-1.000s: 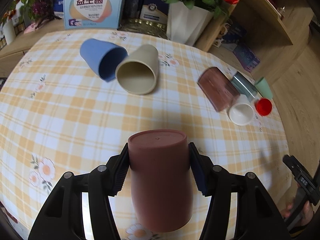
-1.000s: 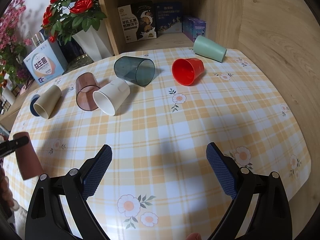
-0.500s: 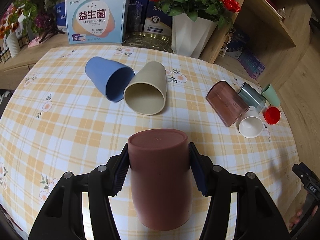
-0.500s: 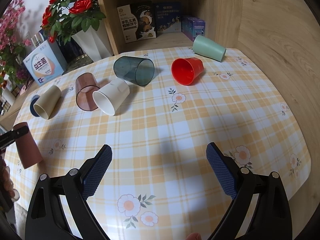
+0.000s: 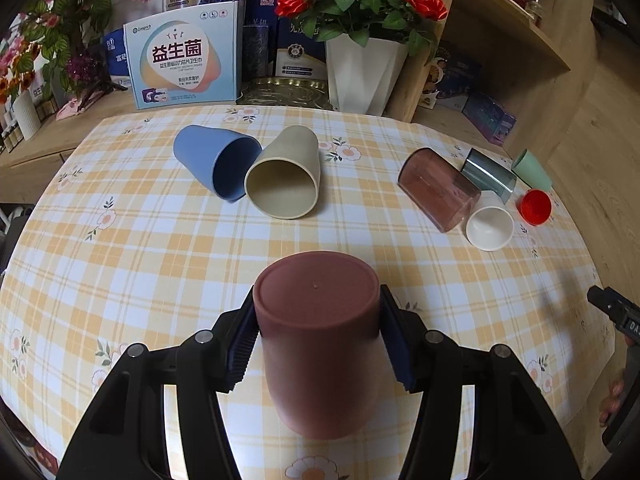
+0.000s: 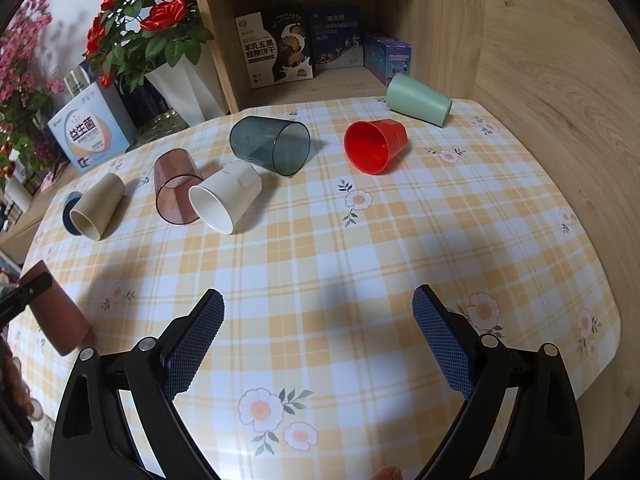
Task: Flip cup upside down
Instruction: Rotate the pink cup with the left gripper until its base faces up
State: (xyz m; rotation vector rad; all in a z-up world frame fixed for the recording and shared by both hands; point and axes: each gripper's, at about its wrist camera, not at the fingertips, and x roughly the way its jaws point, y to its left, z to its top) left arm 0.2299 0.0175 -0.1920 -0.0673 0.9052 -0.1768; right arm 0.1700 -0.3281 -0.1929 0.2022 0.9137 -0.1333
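My left gripper (image 5: pixel 318 336) is shut on a reddish-brown cup (image 5: pixel 320 336). The cup's flat base faces up and away from me, its mouth points down toward the checked tablecloth (image 5: pixel 160 248). In the right wrist view the same cup (image 6: pixel 56 316) stands tilted at the table's left edge, mouth low on or just above the cloth; I cannot tell which. My right gripper (image 6: pixel 318 340) is open and empty above the near part of the table.
Lying on their sides are a blue cup (image 5: pixel 212 160), a beige cup (image 5: pixel 284 176), a clear pink cup (image 5: pixel 436 188), a white cup (image 5: pixel 490 226), a grey-blue cup (image 6: pixel 272 144), a red cup (image 6: pixel 374 146) and a green cup (image 6: pixel 418 98). A flower vase (image 5: pixel 360 72) and boxes stand behind.
The left gripper with the brown cup has tipped so the view looks further across the table. In the right wrist view the cup sits lower. The right gripper has not moved.
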